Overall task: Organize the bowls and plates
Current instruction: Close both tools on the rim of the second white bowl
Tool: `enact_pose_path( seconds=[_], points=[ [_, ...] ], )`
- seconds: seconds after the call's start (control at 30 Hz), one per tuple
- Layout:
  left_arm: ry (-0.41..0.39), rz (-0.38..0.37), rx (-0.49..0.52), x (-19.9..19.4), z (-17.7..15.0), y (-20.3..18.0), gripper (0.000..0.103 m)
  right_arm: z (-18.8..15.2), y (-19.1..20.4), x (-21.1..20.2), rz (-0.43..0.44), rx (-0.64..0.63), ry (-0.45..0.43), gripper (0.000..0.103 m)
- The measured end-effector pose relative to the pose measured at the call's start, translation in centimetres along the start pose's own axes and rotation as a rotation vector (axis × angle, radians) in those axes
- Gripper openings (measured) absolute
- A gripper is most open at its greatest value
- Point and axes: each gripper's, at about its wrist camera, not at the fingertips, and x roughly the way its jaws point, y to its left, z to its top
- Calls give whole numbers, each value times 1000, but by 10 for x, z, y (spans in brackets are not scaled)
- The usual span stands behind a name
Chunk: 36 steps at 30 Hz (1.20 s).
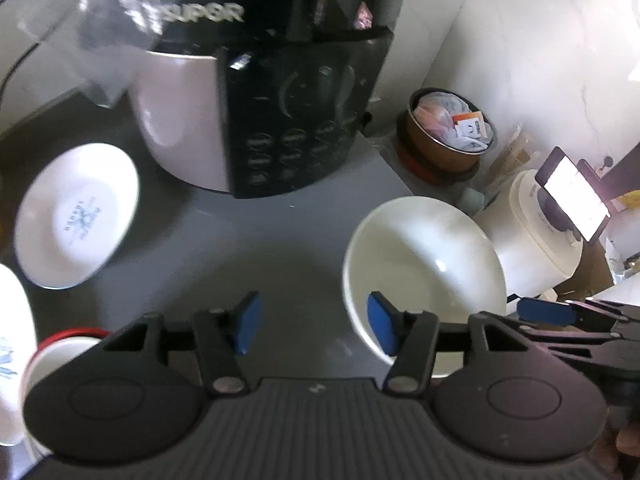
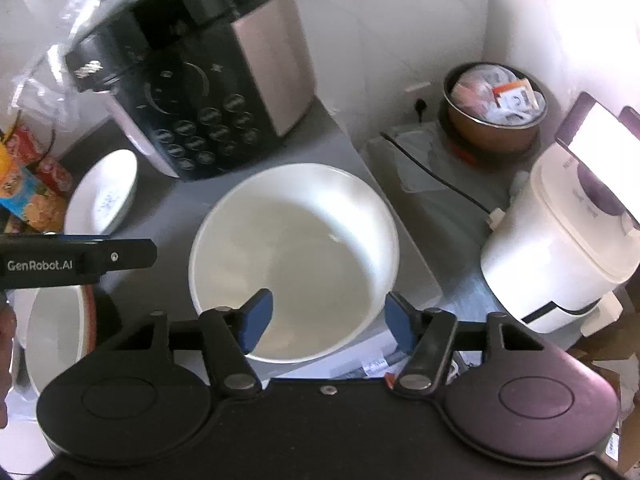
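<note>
Step in hand, by my guess: picking up big white bowl (image 2: 294, 260), sitting on grey counter (image 2: 180, 208) just in front of black-faced cooker (image 2: 192, 92).

Right gripper (image 2: 326, 322) straddles bowl's near rim, jaws half-open, pads not yet pressing.

Left gripper (image 1: 314, 328) half-open, empty, beside bowl.

Next: close on rim, lift toward small plate (image 2: 102, 198) left of cooker.

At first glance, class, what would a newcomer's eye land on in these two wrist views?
First the big white bowl, empty on the grey counter, with the right gripper open astride its near rim. Behind it looms the black-faced pressure cooker, draped with a clear plastic bag. Left of the cooker lies a smaller white dish with a blue print.
</note>
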Motion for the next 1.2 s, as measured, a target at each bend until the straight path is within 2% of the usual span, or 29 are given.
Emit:
enact_pose_path(
  seconds=[0.1,0.17,0.23,0.3,0.37,0.47,0.6,0.73,0.9,0.93,1.2],
  points=[
    [13,-21,8,12,2,-6,56,1,-6,9,-14,5,13,50],
    [28,-29,11,20,2,-9,51,1,-12,17,-20,26,28,37],
    [42,-36,25,27,1,-14,47,1,-16,24,-41,46,44,30],
    [55,-31,55,34,0,-19,43,0,-17,29,-54,42,55,28],
    [68,-37,52,40,-1,-20,38,-2,-17,35,-54,34,72,17],
    [85,-45,65,48,-1,-22,27,-5,-11,37,-61,-5,65,17],
    [106,-32,62,56,-6,-19,22,-7,-6,37,-51,-40,60,17],
    [89,-22,50,58,-11,-10,10,-8,2,36,-49,-77,59,17],
    [63,-7,51,49,-15,-2,10,-8,12,29,-28,-113,38,17],
    [63,-31,42,45,-15,0,10,-7,15,27,-27,-123,31,17],
    [-1,-13,15,6,-10,17,10,-3,36,8,0,-168,-15,17]
  ],
)
